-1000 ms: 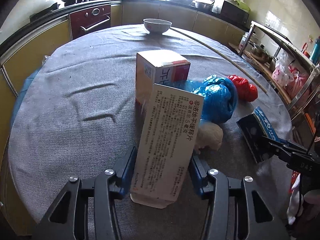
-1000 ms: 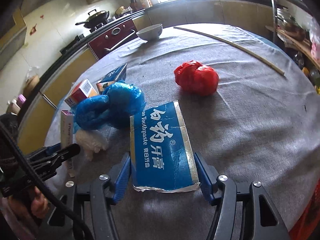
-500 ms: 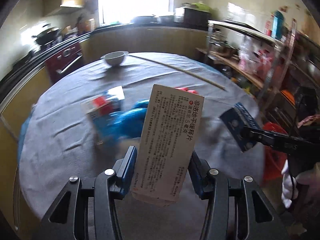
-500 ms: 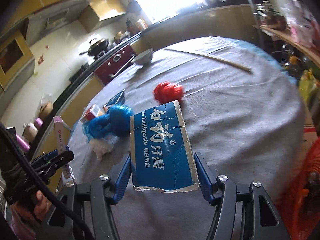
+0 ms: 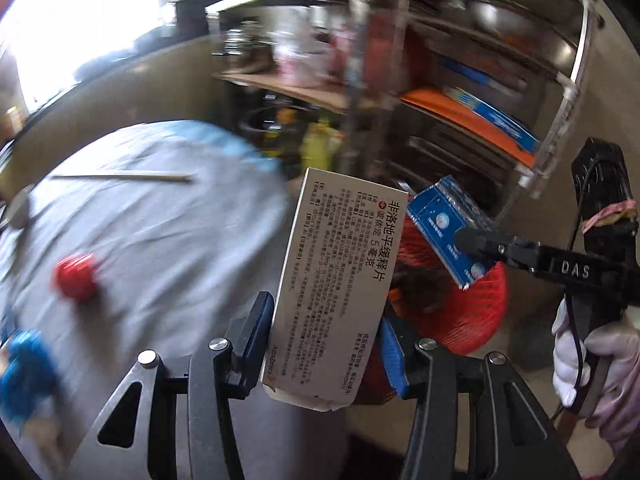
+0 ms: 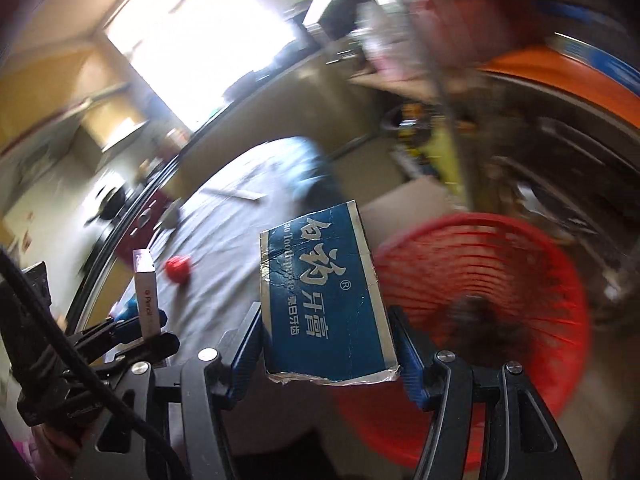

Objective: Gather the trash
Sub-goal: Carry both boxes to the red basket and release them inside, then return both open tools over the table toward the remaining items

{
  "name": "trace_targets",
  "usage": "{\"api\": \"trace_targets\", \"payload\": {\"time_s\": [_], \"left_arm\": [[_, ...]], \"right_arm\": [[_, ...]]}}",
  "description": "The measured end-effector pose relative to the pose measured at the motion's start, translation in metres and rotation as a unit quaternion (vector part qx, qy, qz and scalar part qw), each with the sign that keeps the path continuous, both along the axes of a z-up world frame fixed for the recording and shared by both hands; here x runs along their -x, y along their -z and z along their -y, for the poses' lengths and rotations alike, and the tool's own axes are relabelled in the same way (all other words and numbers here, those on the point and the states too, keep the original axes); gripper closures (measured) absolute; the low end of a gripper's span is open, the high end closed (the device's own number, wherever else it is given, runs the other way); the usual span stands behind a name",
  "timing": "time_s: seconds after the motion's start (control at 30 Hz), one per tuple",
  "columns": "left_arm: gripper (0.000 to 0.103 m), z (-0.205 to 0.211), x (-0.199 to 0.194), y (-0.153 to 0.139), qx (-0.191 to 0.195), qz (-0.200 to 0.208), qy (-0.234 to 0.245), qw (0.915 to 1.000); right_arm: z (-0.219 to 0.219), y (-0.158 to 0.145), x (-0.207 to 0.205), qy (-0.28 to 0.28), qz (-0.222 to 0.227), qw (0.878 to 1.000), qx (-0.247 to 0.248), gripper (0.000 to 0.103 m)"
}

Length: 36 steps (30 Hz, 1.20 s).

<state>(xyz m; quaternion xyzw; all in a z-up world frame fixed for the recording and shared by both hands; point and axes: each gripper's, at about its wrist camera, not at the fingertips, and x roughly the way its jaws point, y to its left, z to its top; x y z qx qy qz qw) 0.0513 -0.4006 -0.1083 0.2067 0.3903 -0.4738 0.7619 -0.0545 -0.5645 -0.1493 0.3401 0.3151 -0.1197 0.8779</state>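
Your left claw is clamped on a white medicine box, its 2 blue pads pressing the box's long sides; the box stands nearly upright, printed face toward the camera, lifted clear of the worktop. On that grey-clothed worktop, to the left, lie a blurred blue bag, a red bag and a thin stick, all well apart from the box. Behind and below the medicine box sits a red mesh basket on the floor beside the worktop.

Your right claw grips a flattened blue toothpaste box by its 2 long edges, the torn silver end toward the camera. In its own view this box hangs off the worktop's edge, just beside the basket's rim. From the left wrist view the toothpaste box is tilted above the basket, with your gloved right hand on the handle. Shelves behind are too blurred to read.
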Motion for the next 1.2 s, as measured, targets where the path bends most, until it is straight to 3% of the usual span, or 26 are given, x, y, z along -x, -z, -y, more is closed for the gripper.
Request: {"api": "trace_targets", "payload": {"time_s": [0.23,0.33,0.43,0.7,0.9,1.2], "left_arm": [[0.047,0.086,0.029,0.026,-0.024,-0.019,0.052,0.9982],[0.037,0.098,0.033,0.037,-0.04,-0.033,0.051,0.9974],[0.036,0.099,0.034,0.042,-0.055,-0.037,0.049,0.9966],[0.036,0.027,0.022,0.025,-0.037,-0.01,0.02,0.9991],[0.035,-0.066,0.009,0.011,-0.029,-0.01,-0.046,0.9985],[0.034,-0.213,-0.001,-0.013,0.004,0.006,-0.177,0.9842]], "right_arm": [[0.047,0.024,0.043,0.065,0.002,0.996,-0.061,0.037],[0.063,0.039,0.05,0.083,-0.002,0.992,-0.092,0.034],[0.073,0.05,0.05,0.099,-0.008,0.988,-0.121,0.033],[0.074,0.048,0.04,0.087,-0.004,0.989,-0.118,0.033],[0.062,0.027,0.033,0.08,0.011,0.992,-0.099,0.033],[0.0,-0.014,-0.016,0.024,0.023,0.996,-0.078,0.033]]}}
